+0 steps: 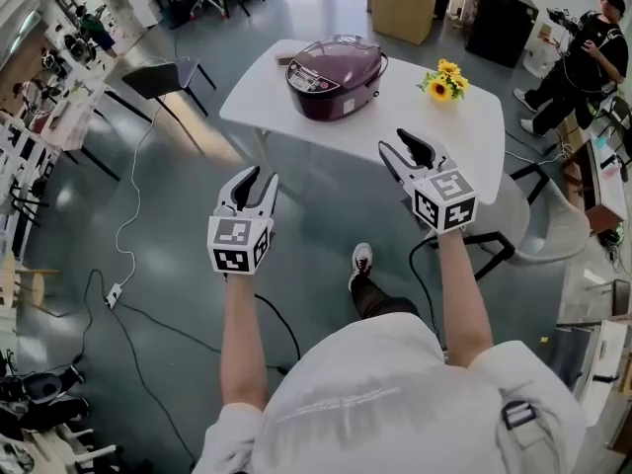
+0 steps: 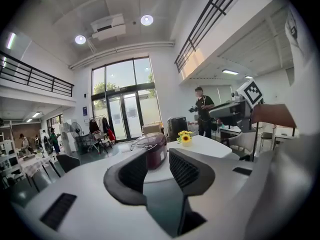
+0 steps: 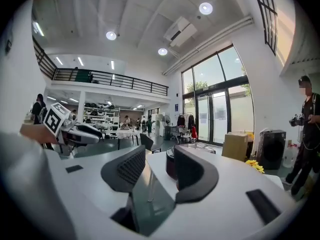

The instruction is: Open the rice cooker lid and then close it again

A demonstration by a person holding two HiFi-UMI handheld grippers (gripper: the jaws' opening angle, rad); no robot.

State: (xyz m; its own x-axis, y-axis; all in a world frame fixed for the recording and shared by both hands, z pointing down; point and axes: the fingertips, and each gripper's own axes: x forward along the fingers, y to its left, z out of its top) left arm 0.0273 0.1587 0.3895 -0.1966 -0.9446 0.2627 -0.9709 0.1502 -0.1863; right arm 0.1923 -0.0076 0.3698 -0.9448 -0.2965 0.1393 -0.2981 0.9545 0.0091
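In the head view, the glossy, rounded purple rice cooker (image 1: 336, 75) sits lid shut at the far left of the smooth white table (image 1: 415, 131), well beyond the left gripper (image 1: 259, 180) and right gripper (image 1: 397, 144). In the left gripper view, the ribbed black pads (image 2: 184, 170) stand spread, with nothing between them. In the right gripper view the jaws are likewise apart and empty, and I judge that a push on the slick dome could glance off or slide the cooker.
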